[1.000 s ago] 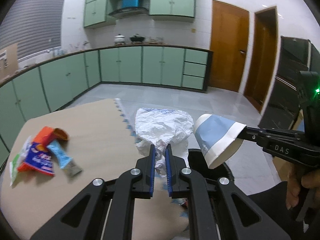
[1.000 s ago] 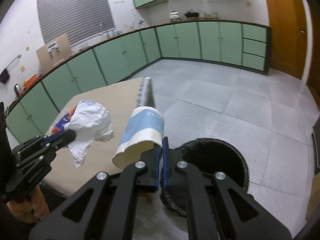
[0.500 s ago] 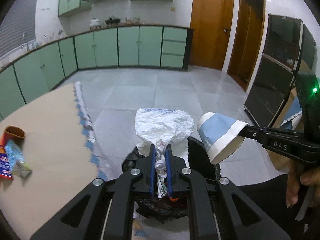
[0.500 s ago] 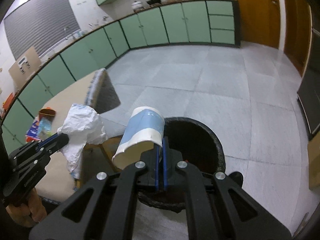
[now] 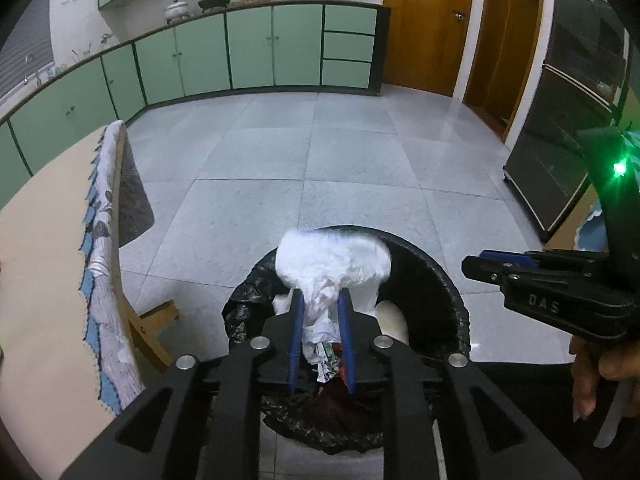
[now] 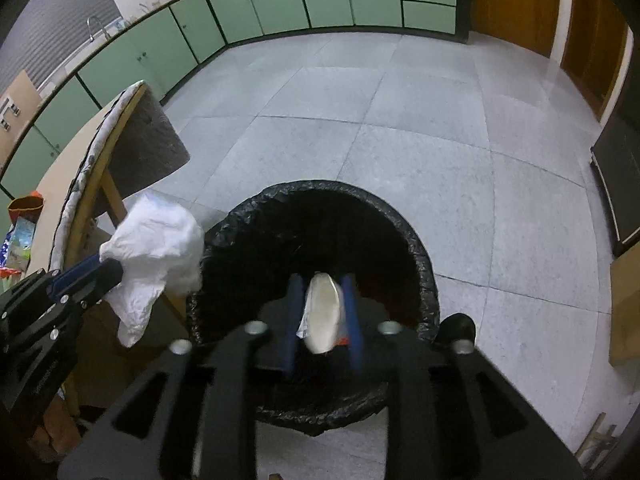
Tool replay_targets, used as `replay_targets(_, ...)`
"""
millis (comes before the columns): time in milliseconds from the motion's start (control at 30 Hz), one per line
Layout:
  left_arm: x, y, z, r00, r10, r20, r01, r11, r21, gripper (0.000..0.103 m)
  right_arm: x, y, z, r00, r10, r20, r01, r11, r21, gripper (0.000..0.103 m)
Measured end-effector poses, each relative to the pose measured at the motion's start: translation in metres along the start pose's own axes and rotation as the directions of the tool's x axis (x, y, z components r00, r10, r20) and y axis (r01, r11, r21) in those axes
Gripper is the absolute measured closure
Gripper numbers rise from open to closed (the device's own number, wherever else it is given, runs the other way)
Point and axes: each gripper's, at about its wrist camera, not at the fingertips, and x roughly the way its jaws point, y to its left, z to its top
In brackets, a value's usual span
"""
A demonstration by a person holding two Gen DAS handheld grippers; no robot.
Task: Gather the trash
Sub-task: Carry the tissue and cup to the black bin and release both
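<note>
Plastic bag: your crumpled white plastic bag hangs over the mouth of the bin, between the blue pads of your left gripper; from the right wrist view it sits at the bin's left rim.
Left gripper: your left gripper has its fingers parted, with the bag's neck loose between them, whether a pad touches it you cannot tell.
Paper cup: your paper cup lies inside the bin, mouth toward the right camera; in the left view its pale rim shows beside the bag.
Right gripper: your right gripper is over the bin with its fingers apart and nothing between them; the cup shows below, through the gap.
Bin: the black-lined bin stands on the grey tiled floor, just right of the table; other scraps lie at its bottom.
Table: the table is at your left, its patterned cloth edge hanging near the bin.
Remaining trash: colourful wrappers lie on the table's far left.
</note>
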Motion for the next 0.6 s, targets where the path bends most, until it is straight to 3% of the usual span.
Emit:
replay_targets(433,-0.026,0.013,-0.010,0.999,0.029,0.030,-0.029,0.999,-0.021,0.078,-0.046,0.019,-0.003,0.995,0.014,0.099,-0.012,1.000,-0.025,0.078)
replay_targets(600,-0.067,0.035,-0.020,0.993,0.083,0.080,-0.080,0.996,-0.049,0.066,-0.078,0.042,-0.002,0.986,0.063,0.152,-0.052,0.996,-0.075,0.074)
